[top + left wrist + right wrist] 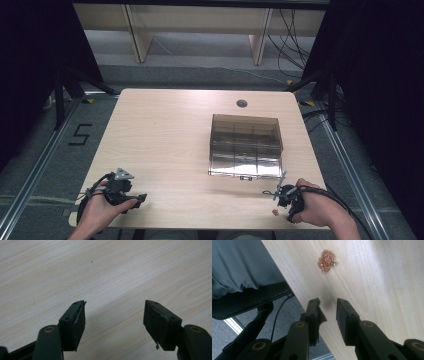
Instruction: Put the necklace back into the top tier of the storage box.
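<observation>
Pale wood grain covers the desk (165, 135), which is seen from the high view with a smoky transparent box (245, 145) standing on its right half, nearer the front edge than the back. Dividers can be made out inside the box. At the front left corner the left gripper (136, 200) is held in a hand (97, 212) low over the wood, its grey three-cornered plate uppermost. At the front right corner the right gripper (276, 196) is held in the other hand (312, 207), just in front of the box's near wall. A small copper-coloured heap (274, 212) is seen on the desk close to the front edge, just beside that gripper. How far either pair of jaws stands apart cannot be told from this view.

Bare wood is shown beyond the left gripper (114, 312) in the left gripper view. Its black fingers (75, 322) are spread wide, nothing lies between them, and nothing is touched by the pads.

Along the right gripper (328, 306), in the right gripper view, the front edge of the desk (372, 290) is seen running slantwise, with dark floor and a cable beyond it. The fingers (345, 320) are held moderately apart, narrower than those of the left, with only bare wood between them. The copper-coloured heap (327, 261), a cluster of tiny rings, lies ahead of the fingertips, apart from them and near the desk's edge. It is neither held nor touched.
</observation>
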`<act>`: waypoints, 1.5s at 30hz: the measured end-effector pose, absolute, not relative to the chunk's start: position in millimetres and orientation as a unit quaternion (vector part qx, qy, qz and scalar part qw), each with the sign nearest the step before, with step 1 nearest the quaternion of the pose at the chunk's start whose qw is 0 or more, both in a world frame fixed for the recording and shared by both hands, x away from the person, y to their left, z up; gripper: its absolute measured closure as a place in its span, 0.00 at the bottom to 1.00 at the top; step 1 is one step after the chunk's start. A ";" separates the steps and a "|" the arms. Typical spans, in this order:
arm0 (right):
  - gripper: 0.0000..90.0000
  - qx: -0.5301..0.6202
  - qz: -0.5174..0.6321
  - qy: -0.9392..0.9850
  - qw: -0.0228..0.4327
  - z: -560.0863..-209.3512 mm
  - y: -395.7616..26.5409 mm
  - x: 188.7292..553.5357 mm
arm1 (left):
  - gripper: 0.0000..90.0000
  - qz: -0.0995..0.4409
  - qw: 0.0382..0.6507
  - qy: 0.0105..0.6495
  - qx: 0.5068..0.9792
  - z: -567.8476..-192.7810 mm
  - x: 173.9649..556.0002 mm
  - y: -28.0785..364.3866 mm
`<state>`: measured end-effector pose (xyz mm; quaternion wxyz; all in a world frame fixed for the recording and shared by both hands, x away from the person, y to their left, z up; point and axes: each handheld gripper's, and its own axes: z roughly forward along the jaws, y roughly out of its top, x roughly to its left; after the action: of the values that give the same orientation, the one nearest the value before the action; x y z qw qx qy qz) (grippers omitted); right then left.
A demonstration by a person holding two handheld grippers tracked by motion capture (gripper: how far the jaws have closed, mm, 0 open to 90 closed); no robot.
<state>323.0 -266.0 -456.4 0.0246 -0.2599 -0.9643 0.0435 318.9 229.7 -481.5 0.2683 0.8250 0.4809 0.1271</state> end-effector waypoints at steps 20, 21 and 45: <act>0.82 -0.222 0.030 -0.974 0.024 -455.6 -246.1 332.4 | 0.38 0.128 0.271 0.478 0.826 -480.5 318.1 230.0; 0.83 -0.215 0.030 -0.976 0.023 -457.0 -245.4 333.8 | 0.38 0.129 0.270 0.478 0.826 -480.5 318.1 230.0; 0.87 -0.178 0.047 -0.983 0.013 -467.5 -227.7 338.6 | 0.38 0.130 0.270 0.478 0.825 -480.7 318.3 229.6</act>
<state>338.6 -227.7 -467.5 0.0126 -0.1782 -0.9828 0.0474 318.3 229.6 -480.7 0.2696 0.8255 0.4784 0.1305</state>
